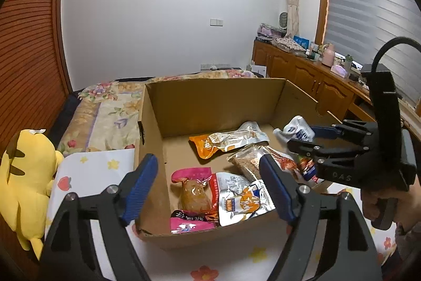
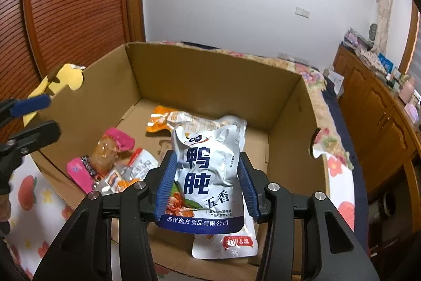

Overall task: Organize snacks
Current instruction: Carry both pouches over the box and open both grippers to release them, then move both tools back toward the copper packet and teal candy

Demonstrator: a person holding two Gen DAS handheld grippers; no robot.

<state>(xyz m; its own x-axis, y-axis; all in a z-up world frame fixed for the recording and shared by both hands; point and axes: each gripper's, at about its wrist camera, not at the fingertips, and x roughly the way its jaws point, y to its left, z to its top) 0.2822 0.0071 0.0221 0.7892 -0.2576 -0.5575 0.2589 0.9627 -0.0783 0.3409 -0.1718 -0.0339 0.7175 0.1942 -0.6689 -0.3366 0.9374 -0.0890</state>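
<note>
The white snack bag is shiny, with big dark blue letters, a blue band along the bottom and a small picture of food in one corner. It is a bit crumpled at the top. The right gripper has its two blue fingers pressed on the bag's two sides, so the bag is pinched between them. The bag hangs over the near right part of the cardboard box, above another white packet with a red label that lies on the box floor. The gripper tips down toward the box.

From the left wrist view, the right gripper reaches in over the box's right side, and a hand grips its black handle.

The left gripper has its blue fingers wide apart with nothing between them. It hangs over the near edge of the box and points down into it.

Inside the box lie a pink packet with a brown snack showing, a silver and orange packet, a clear bag of brown bits, and farther back an orange and silver packet.

The box sits on a white cloth with flowers and fruit on it. A yellow plush toy sits to the left. Behind is a flowery bedspread, then wooden cabinets by the window.
</note>
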